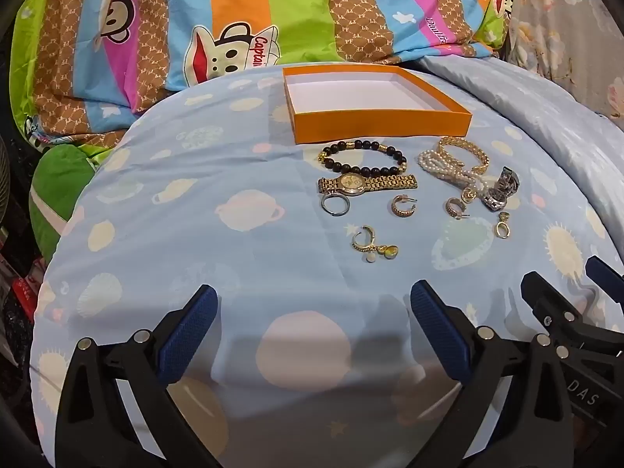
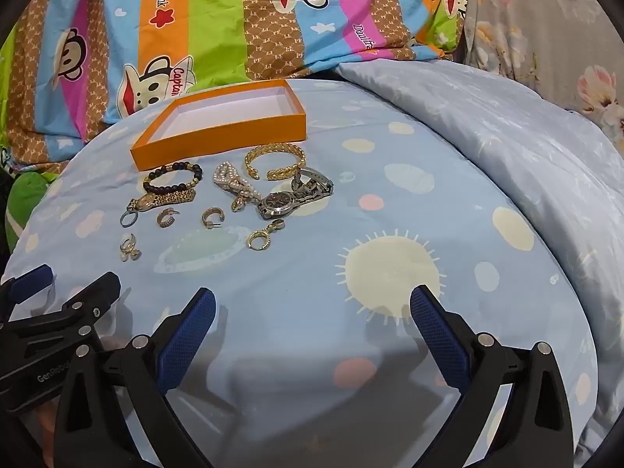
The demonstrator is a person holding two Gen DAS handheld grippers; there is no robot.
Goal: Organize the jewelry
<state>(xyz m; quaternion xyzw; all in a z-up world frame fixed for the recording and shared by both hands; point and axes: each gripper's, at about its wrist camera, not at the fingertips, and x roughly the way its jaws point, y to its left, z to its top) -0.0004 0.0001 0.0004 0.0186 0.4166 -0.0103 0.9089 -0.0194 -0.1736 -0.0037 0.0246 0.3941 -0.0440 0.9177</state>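
Observation:
An empty orange box with a white inside lies on the blue bedsheet. In front of it lies the jewelry: a black bead bracelet, a gold watch, a gold cuff, a pearl strand, a silver watch, a silver ring and several gold earrings. My left gripper and my right gripper are both open and empty, near the front, short of the jewelry.
A striped cartoon-monkey quilt is bunched behind the box. A pale blue duvet folds up on the right, with floral fabric beyond. A green cushion sits off the left edge.

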